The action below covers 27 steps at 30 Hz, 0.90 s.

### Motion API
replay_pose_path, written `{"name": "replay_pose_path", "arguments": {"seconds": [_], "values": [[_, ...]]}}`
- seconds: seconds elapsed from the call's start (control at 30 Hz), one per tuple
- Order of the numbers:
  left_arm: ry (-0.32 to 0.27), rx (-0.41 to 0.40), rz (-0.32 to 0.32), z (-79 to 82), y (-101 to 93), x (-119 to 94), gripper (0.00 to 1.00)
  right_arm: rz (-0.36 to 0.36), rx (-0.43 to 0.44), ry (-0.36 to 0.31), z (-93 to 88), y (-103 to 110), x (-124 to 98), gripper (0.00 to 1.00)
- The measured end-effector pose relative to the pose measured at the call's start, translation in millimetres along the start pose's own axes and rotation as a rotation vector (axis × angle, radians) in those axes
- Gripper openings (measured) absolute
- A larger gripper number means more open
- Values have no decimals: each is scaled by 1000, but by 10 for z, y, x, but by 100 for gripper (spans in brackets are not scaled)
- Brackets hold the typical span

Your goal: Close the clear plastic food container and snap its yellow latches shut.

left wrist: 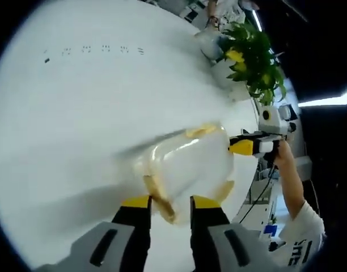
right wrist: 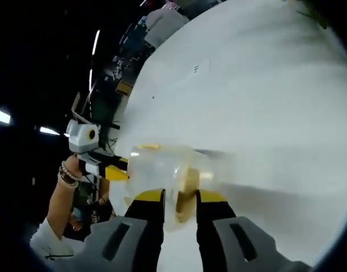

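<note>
1. The clear plastic food container (left wrist: 187, 164) rests on the white tabletop (left wrist: 94, 107), near its edge, and lies between the two tools. The lid appears to sit on the body; motion blur prevents confirming full seating.

2. In the left gripper view, the left tool (left wrist: 170, 205) faces one end of the container. Its yellow-tipped jaws stand apart, one on each side of a yellow latch (left wrist: 162, 201) at that end. The jaws are not clamped on the latch; whether they touch it cannot be determined.

3. In the right gripper view, the right tool (right wrist: 180, 199) faces the opposite end of the container (right wrist: 168, 170). Its jaws also stand apart, straddling the latch (right wrist: 186, 195) on that end. Contact cannot be confirmed.

4. Governing relation: the container's long axis runs roughly along the line joining the two tools. Each tool is directly in front of its own end latch and equally near. The tip of the right tool (left wrist: 244, 147) meets the far end in the left gripper view, and the left tool (right wrist: 114, 173) meets the far end in the right gripper view.

5. Judgement: the coming move is a press on each end latch toward the container wall, each tool bracing the container against the other.

6. Writing: a row of small dark marks (left wrist: 102, 50) shows on the tabletop; it is too blurred to read. No brand or label is legible on the container.
</note>
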<state>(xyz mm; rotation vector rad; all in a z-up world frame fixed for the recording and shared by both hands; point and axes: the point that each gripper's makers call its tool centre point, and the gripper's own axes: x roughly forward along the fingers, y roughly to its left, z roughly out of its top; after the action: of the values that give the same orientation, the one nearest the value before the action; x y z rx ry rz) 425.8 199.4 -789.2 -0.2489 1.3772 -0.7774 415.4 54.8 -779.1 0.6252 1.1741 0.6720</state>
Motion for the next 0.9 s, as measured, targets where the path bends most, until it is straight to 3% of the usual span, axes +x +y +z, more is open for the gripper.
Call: {"name": "replay_pose_path", "arguments": {"seconds": [0.1, 0.2, 0.27, 0.33, 0.37, 0.43, 0.5, 0.53, 0.6, 0.73, 0.9], "values": [[-7, 12, 14, 7, -22, 0, 20, 6, -20, -5, 138, -49, 7, 18], [-26, 72, 37, 35, -11, -13, 21, 18, -183, 54, 91, -45, -3, 20], [-84, 143, 101, 136, 32, -69, 22, -12, -259, 46, 103, -24, -67, 15], [-120, 236, 116, 198, -48, -171, 24, -42, -306, -4, 158, 39, -143, 5], [-164, 263, 112, 260, -114, -232, 23, -95, -403, -29, 267, 6, -203, 0], [-290, 254, 132, 379, -260, -314, 20, -121, -470, -99, 475, 89, -236, 0], [-378, 288, 100, 453, -416, -320, 14, -101, -502, -117, 540, 214, -195, 0], [-389, 320, 60, 434, -505, -290, 8, -76, -517, -112, 551, 315, -138, 0], [-402, 335, 21, 390, -631, -230, 0, -43, -575, -76, 495, 468, -6, 0], [-352, 321, 34, 233, -678, -35, 0, -92, -688, 28, 343, 522, 259, 0], [-292, 369, 20, 58, -738, 150, 0, -111, -733, 68, 397, 529, 498, 0]]}}
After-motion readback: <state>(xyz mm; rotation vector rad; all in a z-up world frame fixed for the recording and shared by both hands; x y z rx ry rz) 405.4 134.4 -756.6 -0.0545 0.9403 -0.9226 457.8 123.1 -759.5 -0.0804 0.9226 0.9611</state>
